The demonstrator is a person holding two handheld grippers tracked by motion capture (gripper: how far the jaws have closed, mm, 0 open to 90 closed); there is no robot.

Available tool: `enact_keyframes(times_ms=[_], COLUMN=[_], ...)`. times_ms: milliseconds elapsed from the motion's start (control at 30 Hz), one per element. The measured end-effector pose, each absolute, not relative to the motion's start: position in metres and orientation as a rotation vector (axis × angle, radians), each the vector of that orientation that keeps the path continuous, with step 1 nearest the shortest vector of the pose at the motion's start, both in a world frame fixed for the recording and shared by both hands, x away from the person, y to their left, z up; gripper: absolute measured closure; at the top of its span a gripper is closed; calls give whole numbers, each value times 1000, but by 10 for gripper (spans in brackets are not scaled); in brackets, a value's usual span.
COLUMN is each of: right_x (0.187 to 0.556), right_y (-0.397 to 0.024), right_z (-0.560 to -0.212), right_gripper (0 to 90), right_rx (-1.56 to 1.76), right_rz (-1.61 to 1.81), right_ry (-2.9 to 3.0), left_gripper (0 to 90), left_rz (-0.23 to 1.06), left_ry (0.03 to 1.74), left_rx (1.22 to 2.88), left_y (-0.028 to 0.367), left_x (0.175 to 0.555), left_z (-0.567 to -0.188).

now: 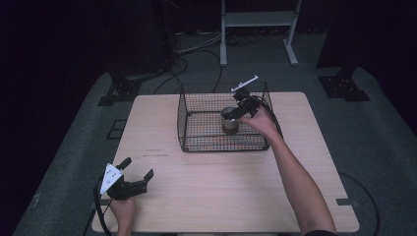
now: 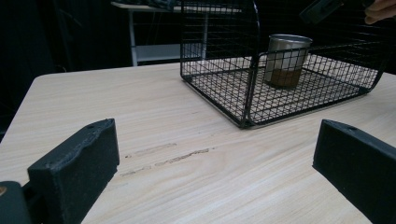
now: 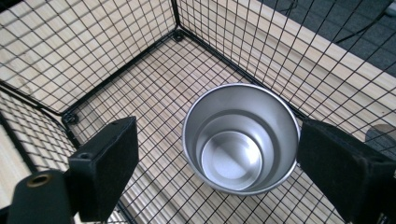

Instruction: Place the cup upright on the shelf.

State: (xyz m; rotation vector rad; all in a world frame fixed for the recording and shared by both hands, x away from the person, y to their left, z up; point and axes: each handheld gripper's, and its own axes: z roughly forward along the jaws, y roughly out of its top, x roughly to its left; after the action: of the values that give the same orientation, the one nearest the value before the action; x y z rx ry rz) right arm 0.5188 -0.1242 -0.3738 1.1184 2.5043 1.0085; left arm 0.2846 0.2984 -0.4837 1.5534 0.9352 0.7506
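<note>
Steel cup (image 3: 241,138) between spread jaws

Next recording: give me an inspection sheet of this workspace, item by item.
Surface: light wooden table, faint scuff marks.
Job's things: black wire basket; metal cup upright inside it, empty.
Clutter: nothing seen.
Tongs: left tongs open, low over the table's near left corner; right tongs open, jaws either side of the cup, not closed on it.
Cables: cable trailing from the left tongs; floor cables behind the table.
Surroundings: dark room, grey floor, white frame behind.
</note>
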Motion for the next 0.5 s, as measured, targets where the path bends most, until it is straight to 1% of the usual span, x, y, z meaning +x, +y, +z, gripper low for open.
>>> enact_keyframes(times_ms=[500], right_x=[495], right_y=[-133], right_z=[-360], right_gripper=[127], right_rx=[1052], right_rz=[1039], right_ry=[2490], left_gripper=[0], left_rz=[754], left_ry=[936], left_rx=[1551], left_y=[298], left_x=[285], left_z=[-484])
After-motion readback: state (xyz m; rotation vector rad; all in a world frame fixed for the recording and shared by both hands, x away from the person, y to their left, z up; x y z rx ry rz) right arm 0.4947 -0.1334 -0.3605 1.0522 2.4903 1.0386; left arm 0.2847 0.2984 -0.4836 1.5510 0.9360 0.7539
